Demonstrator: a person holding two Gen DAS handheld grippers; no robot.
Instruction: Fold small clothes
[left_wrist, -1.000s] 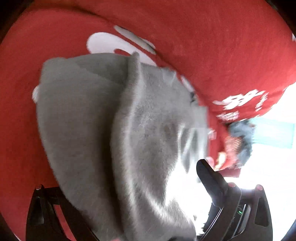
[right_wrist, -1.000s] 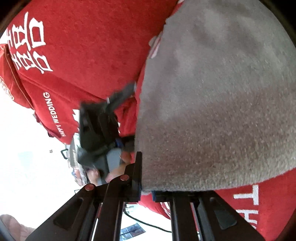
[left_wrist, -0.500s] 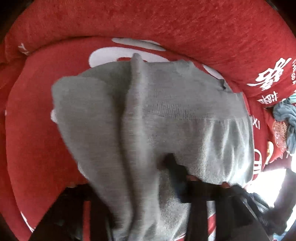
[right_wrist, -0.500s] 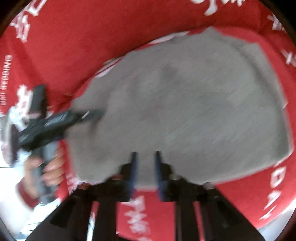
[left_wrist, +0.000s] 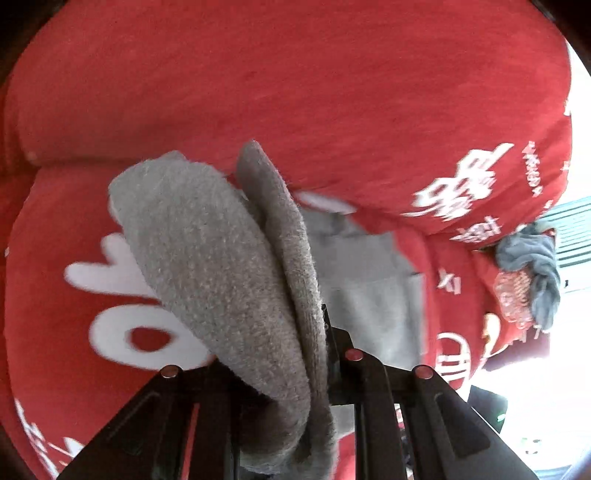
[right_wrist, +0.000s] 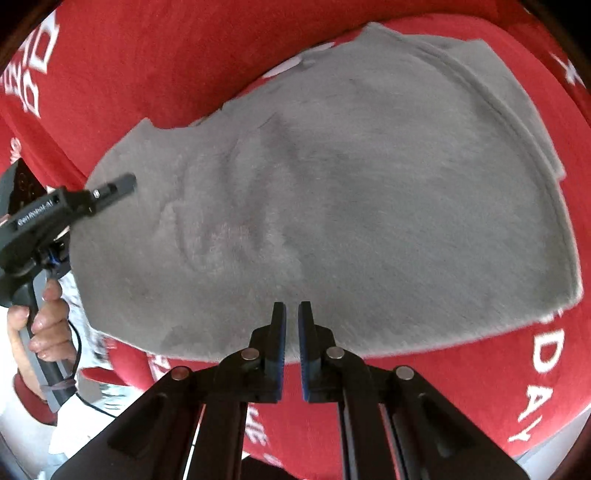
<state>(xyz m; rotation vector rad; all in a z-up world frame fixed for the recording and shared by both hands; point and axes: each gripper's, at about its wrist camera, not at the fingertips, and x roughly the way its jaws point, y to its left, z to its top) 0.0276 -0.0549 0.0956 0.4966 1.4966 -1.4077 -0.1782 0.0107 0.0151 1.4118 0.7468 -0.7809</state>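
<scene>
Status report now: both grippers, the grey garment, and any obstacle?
Left gripper shut on grey garment, edge lifted. Right gripper jaws slightly apart, holding nothing, over garment's near edge. Garment lies on red blanket. No obstacle seen.

Grey garment (left_wrist: 229, 266) hides the left gripper's (left_wrist: 295, 354) fingers.

The gray garment (right_wrist: 332, 192) filled the middle of the right wrist frame; bare red cover (right_wrist: 155, 66) lay open upper left; the left gripper (right_wrist: 125, 186) blocked the left edge.
</scene>
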